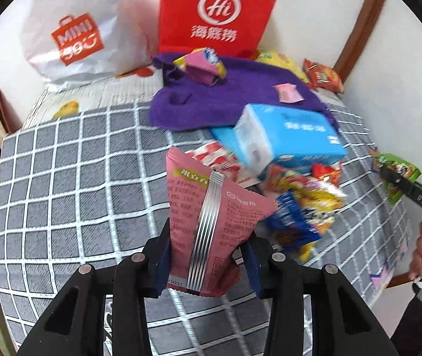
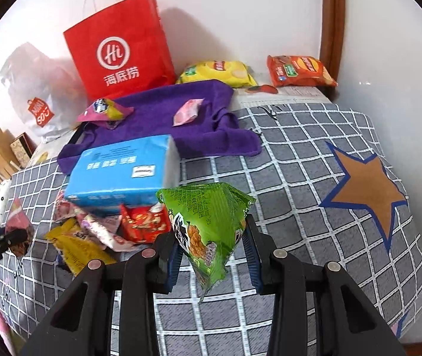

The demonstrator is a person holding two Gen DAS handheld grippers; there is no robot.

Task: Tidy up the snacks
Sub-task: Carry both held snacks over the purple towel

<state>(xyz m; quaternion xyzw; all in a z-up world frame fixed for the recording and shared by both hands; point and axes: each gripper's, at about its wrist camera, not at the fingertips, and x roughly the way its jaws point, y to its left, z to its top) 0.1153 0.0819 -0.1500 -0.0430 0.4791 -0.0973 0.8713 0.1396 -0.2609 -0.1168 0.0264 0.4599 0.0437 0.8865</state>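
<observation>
Pink snack packet (image 1: 211, 225) clamped in my left gripper (image 1: 208, 264), lifted clear of the grey checked cover (image 1: 71, 178). Green snack packet (image 2: 211, 231) pinched in my right gripper (image 2: 212, 262), also off the cover. Loose snack pile (image 2: 107, 231) lies beneath the blue tissue pack (image 2: 121, 169); purple towel (image 2: 163, 115) and red paper bag (image 2: 121, 47) sit beyond.

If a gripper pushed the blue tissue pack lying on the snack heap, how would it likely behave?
The blue tissue pack looks soft-wrapped, so it would probably dent rather than resist. It rests tilted on loose snack packets, so a push may well slide or tip it off. It seems light for its bulk.
</observation>
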